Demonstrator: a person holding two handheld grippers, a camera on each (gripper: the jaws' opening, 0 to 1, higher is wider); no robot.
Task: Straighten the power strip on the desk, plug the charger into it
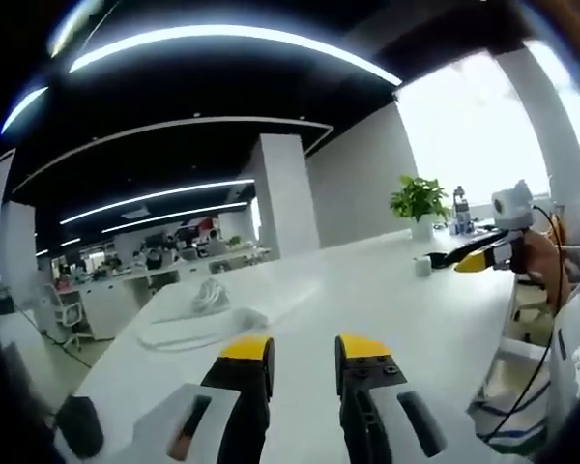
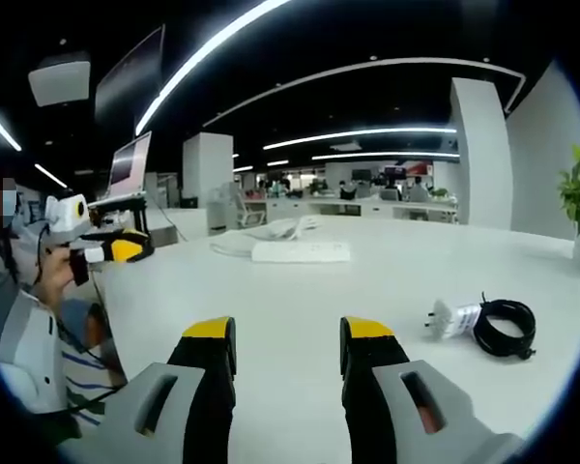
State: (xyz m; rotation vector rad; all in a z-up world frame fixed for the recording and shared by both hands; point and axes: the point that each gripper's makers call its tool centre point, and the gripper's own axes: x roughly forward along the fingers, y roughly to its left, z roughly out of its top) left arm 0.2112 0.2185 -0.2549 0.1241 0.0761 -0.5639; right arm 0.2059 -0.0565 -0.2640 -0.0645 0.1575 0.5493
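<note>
Power strip (image 2: pixel 301 252): 1 long white bar, smooth plastic, lying flat toward the far side of your white desk (image 2: pixel 387 280), with its white cord (image 2: pixel 266 232) heaped in loose loops just behind it. In the left gripper view the same strip (image 1: pixel 234 320) is lying ahead of your jaws, cord (image 1: pixel 209 296) coiling beside it.

Charger (image 2: pixel 451 318): 1 small white plug block, resting on the desk to the right of your right gripper (image 2: pixel 283 348), touching its black cable (image 2: pixel 505 326), which is wound into a tight round coil.

Right gripper: you are holding its 2 black, yellow-tipped jaws parted, gripping nothing, hovering above the bare desktop.

Left gripper (image 1: pixel 303 362): you are keeping its 2 jaws apart as well, nothing between them, well short of the strip.

Desk surface: matte white, smooth.

Potted plant (image 1: pixel 419 201): green leaves, white pot, standing at the desk's far end.
</note>
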